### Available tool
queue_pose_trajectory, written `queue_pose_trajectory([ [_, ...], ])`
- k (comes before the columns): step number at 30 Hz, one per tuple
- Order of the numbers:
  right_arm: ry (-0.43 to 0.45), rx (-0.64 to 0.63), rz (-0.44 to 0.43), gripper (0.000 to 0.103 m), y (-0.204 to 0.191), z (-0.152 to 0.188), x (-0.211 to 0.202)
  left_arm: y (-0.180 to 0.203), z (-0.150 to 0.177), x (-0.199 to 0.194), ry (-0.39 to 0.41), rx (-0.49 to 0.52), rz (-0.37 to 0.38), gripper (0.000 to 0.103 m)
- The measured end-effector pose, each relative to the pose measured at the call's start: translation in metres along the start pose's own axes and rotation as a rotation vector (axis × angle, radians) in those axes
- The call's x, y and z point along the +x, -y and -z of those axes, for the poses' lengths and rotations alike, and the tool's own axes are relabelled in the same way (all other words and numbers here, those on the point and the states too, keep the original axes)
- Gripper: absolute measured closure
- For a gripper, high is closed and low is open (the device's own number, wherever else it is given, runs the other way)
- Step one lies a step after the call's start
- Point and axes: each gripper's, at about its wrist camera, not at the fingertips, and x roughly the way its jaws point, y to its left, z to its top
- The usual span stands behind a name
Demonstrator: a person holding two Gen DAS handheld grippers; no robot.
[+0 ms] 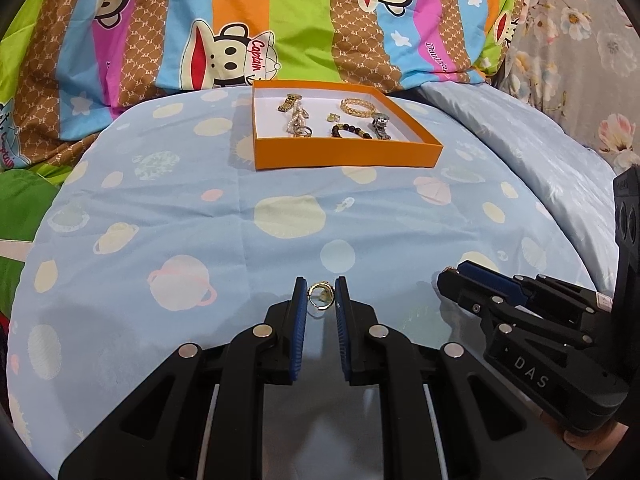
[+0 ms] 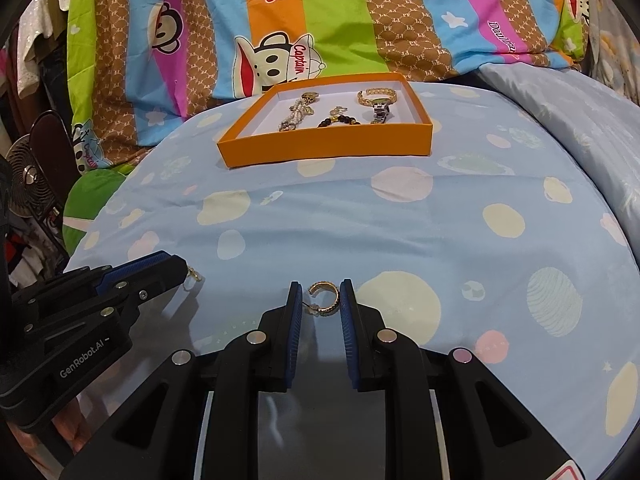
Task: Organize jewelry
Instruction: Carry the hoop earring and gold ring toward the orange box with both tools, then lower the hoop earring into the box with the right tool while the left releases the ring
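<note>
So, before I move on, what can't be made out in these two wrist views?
- Left wrist view: whether the gold ring bears a stone; too small, partly behind the left gripper's pads.
- Right wrist view: the lower part of the open gold hoop, behind the right gripper's pads.
- Both views: small jewelry in the orange box; tangled, too small to name.
- Left wrist view: the hand, cut off by the frame edge.

1. Even, fairly bright indoor light is falling from above, keeping the striped blanket vivid.
2. The orange box is casting a soft shadow toward 7 o'clock on the blue sheet.
3. Both fisheye views are bending straight lines, and dark vignetting is filling the corners.
4. Pale glare is showing on the glossy surface at 6 o'clock.
5. The centre is staying sharp; the edges are softening.
</note>
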Motion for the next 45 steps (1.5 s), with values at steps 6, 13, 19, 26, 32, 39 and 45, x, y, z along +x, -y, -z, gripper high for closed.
queue_pose_trajectory([
  [6,0.005,0.0,-0.007,0.085,-0.002,-0.003,0.0,-0.002,-0.006,0.0,0.009,0.001,-0.002,0.09],
  [13,0.039,0.001,-0.003,0.085,0.003,-0.021,-0.003,-0.008,-0.021,0.0,0.031,-0.002,-0.011,0.09],
  [19,0.076,-0.009,0.0,0.085,0.013,-0.05,-0.002,-0.011,-0.046,0.002,0.068,0.016,-0.022,0.09],
  [26,0.126,-0.035,0.023,0.085,0.02,-0.086,0.005,-0.007,-0.082,0.011,0.125,0.054,-0.047,0.09],
  [32,0.155,-0.05,0.033,0.085,0.023,-0.114,0.016,-0.007,-0.108,0.028,0.142,0.06,-0.065,0.09],
  [39,0.161,-0.045,0.024,0.085,0.028,-0.14,0.035,-0.005,-0.134,0.046,0.162,0.078,-0.079,0.089],
  [45,0.16,-0.03,0.01,0.085,0.035,-0.164,0.055,-0.011,-0.156,0.063,0.171,0.064,-0.085,0.089],
])
